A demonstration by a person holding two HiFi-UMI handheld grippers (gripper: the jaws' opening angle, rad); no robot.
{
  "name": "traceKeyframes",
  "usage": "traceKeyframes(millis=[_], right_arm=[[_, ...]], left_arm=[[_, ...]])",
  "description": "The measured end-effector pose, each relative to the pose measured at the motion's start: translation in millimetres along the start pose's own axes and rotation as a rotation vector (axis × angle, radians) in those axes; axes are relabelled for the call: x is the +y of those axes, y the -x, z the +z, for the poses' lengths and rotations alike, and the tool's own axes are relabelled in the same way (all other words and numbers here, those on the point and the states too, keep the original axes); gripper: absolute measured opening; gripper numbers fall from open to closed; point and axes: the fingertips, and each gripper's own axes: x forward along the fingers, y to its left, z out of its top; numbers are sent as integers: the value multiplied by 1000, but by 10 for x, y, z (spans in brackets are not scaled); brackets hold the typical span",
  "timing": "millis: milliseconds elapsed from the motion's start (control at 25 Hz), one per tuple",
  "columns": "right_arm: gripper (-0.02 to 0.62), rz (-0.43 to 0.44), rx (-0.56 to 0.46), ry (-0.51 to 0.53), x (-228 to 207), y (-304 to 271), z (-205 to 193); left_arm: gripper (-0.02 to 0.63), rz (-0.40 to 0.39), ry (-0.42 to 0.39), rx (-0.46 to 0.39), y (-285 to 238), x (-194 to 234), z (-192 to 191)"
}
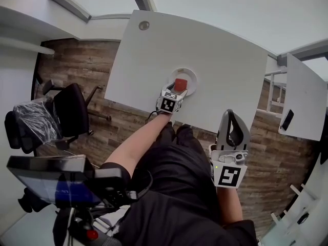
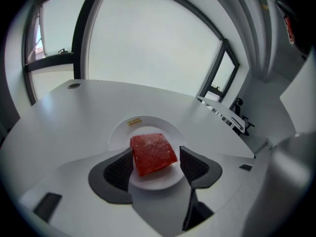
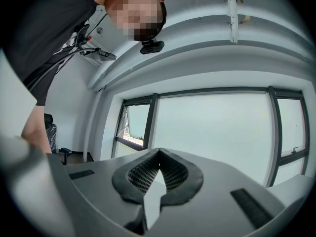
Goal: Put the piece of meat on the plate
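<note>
Nearest the person, at the lower right of the head view, the right gripper is held off the counter's near edge, above the wooden floor; its own view shows the jaws closed on each other with nothing between them. Farther out, the left gripper reaches over the counter edge, tilted downward. Its jaws stand open on either side of the piece of meat. The right pad is clear of the meat, while the left pad lies close against its edge. The red piece of meat rests flat on the white round plate, which bears a small yellow label on its far rim. Beyond the plate, a round grommet is set into the counter's far corner. To the left, on the floor, stands a black office chair.
</note>
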Motion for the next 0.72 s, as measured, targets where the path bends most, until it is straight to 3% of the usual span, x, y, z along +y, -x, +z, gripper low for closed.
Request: traceKeyframes(millis=[200,400,600,720], right_arm=[[3,-5,9,-5,23,83,-22],[3,-15,7,-30,-39,148,-44],[3,1,1,-62,-34,163,-54],[3,18,-4,-86,19,145,-47]], left_arm=[[281,3,-57,-39,29,-18,92],[279,53,-42,-123,257,-52,262],[278,48,-55,-181,547,-229,406],[218,49,-84,-157,733,-297,378]])
